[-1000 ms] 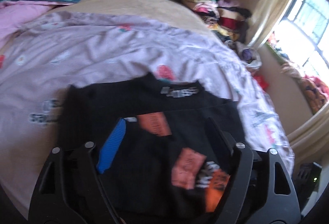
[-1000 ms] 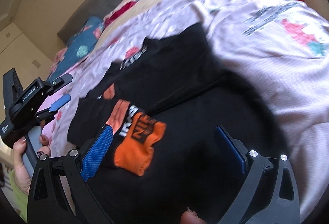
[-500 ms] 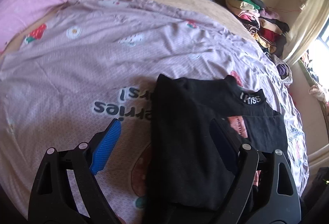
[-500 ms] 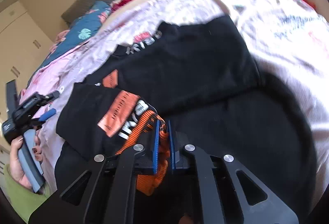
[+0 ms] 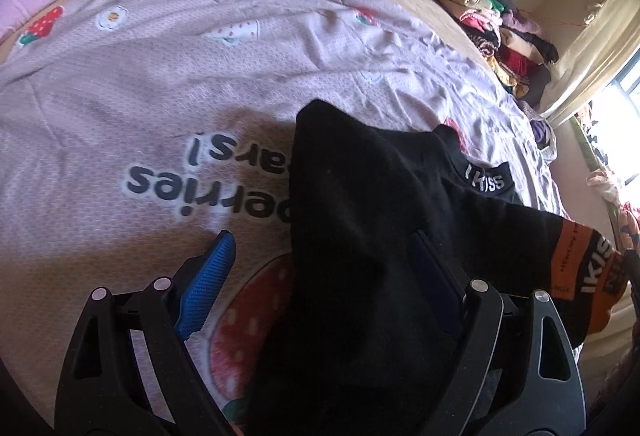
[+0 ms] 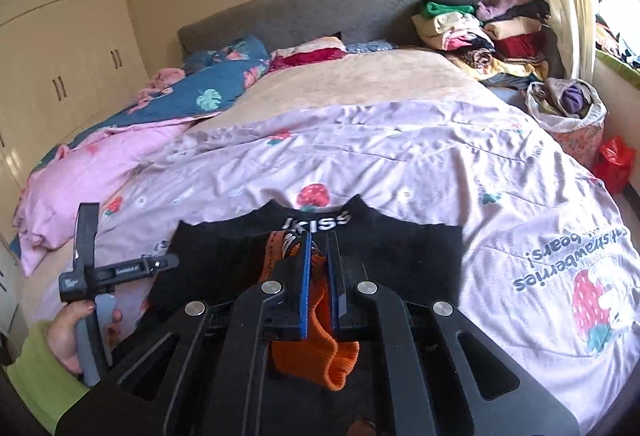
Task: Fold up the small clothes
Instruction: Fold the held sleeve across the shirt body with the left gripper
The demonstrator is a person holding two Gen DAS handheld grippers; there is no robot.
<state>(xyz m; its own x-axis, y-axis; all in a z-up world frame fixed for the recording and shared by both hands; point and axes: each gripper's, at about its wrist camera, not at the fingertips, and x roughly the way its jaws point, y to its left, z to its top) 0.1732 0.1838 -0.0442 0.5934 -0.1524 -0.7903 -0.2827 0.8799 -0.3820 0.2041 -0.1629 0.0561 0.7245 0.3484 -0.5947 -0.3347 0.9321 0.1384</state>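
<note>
Just one black sweater (image 6: 400, 248), two grippers

the right gripper (image 6: 318, 268) at 6 o'clock is clamped on the orange cuff (image 6: 316, 348) of the black sweater (image 6: 400, 252), which lies on the lilac strawberry quilt (image 6: 400, 163). the left gripper (image 6: 100, 268) sits at 8 o'clock, held in a hand (image 6: 68, 332). folded clothes (image 6: 480, 31) are piled at 1 o'clock.

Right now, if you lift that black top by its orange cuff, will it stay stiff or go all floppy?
Probably floppy: the black top already drapes and creases on the bedspread. The orange cuff bunches in the right gripper, so it likely stretches, not slips.
</note>
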